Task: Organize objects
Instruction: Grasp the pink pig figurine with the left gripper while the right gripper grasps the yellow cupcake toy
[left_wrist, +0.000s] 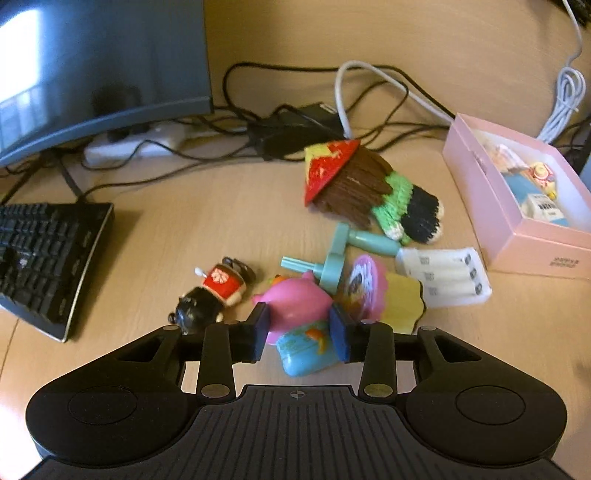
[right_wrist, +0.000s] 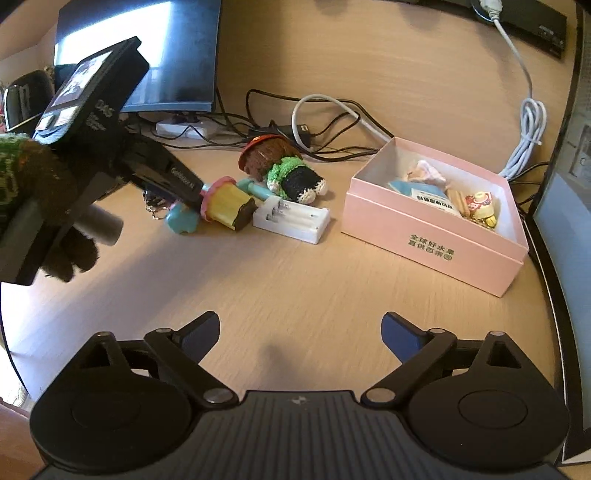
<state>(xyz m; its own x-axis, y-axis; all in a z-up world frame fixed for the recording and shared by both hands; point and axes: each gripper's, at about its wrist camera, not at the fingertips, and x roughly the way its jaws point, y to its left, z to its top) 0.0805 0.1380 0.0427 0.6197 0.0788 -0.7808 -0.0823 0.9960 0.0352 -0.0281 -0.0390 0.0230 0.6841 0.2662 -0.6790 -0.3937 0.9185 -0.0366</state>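
My left hand-held gripper (left_wrist: 299, 328) brackets, jaws half-open and perhaps touching, the pink-and-blue toy (left_wrist: 301, 317), seemingly light, rigid, slippery plastic; right hand-held gripper (right_wrist: 300, 336) gapes empty.

The left gripper (left_wrist: 299, 332) hangs low near the desk's middle, pads narrowed (contact unclear); the right gripper (right_wrist: 300, 338) hovers over the near edge, jaws spread wide.
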